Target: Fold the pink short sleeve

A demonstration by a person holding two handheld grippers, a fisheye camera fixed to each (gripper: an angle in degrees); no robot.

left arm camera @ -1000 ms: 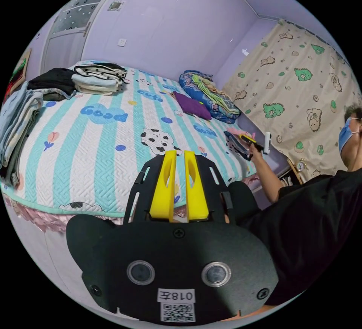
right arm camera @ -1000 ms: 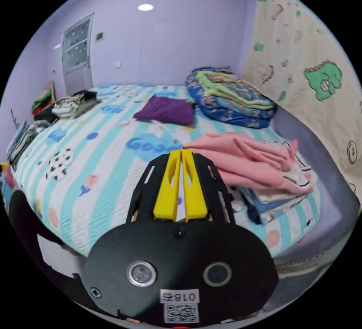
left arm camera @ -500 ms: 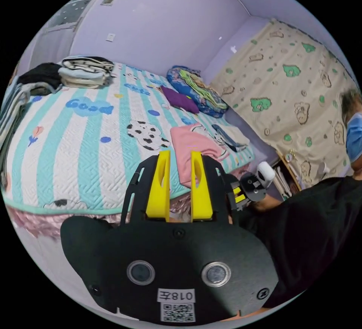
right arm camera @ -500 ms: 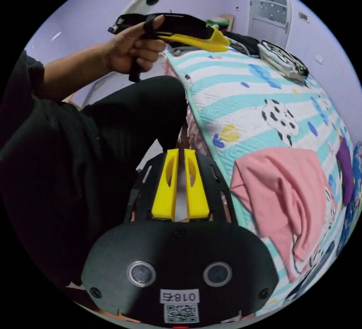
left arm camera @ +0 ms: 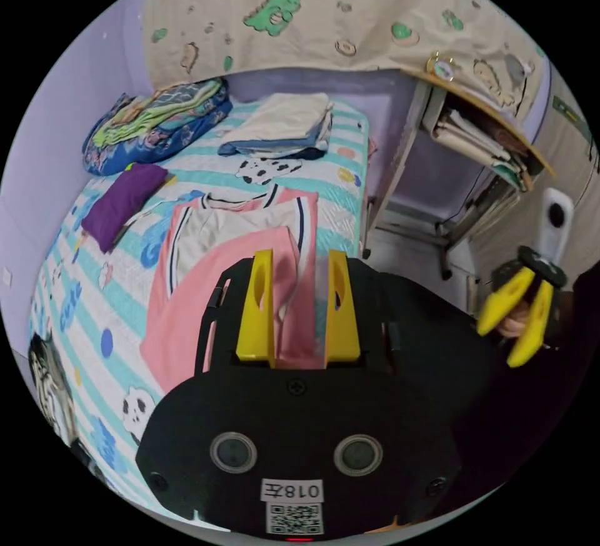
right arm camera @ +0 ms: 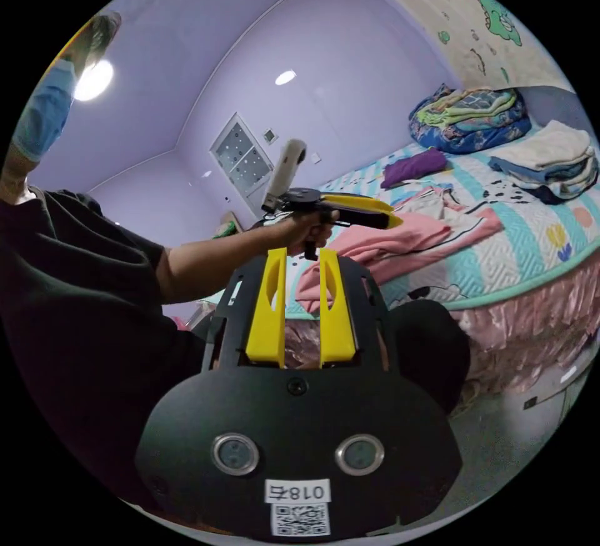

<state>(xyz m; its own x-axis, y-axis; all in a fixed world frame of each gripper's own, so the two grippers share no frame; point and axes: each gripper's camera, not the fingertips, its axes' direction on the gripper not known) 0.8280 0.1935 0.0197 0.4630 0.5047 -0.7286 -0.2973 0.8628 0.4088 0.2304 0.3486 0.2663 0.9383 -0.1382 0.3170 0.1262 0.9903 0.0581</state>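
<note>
Pink short sleeve (left arm camera: 187, 296) lies spread and rumpled on the striped bed (left arm camera: 81, 296), near its edge. I see my left gripper (left arm camera: 299, 271) hanging above it, jaws apart, holding nothing. My right gripper (right arm camera: 299, 267) is off the bed, jaws parted too. A folded stack (left arm camera: 287, 127) sits well beyond the shirt.

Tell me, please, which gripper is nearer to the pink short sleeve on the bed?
The left. The left gripper hangs right over the pink short sleeve, jaws apart with nothing between them. The right gripper is off the bed's side, out past the mattress edge, also open.
</note>
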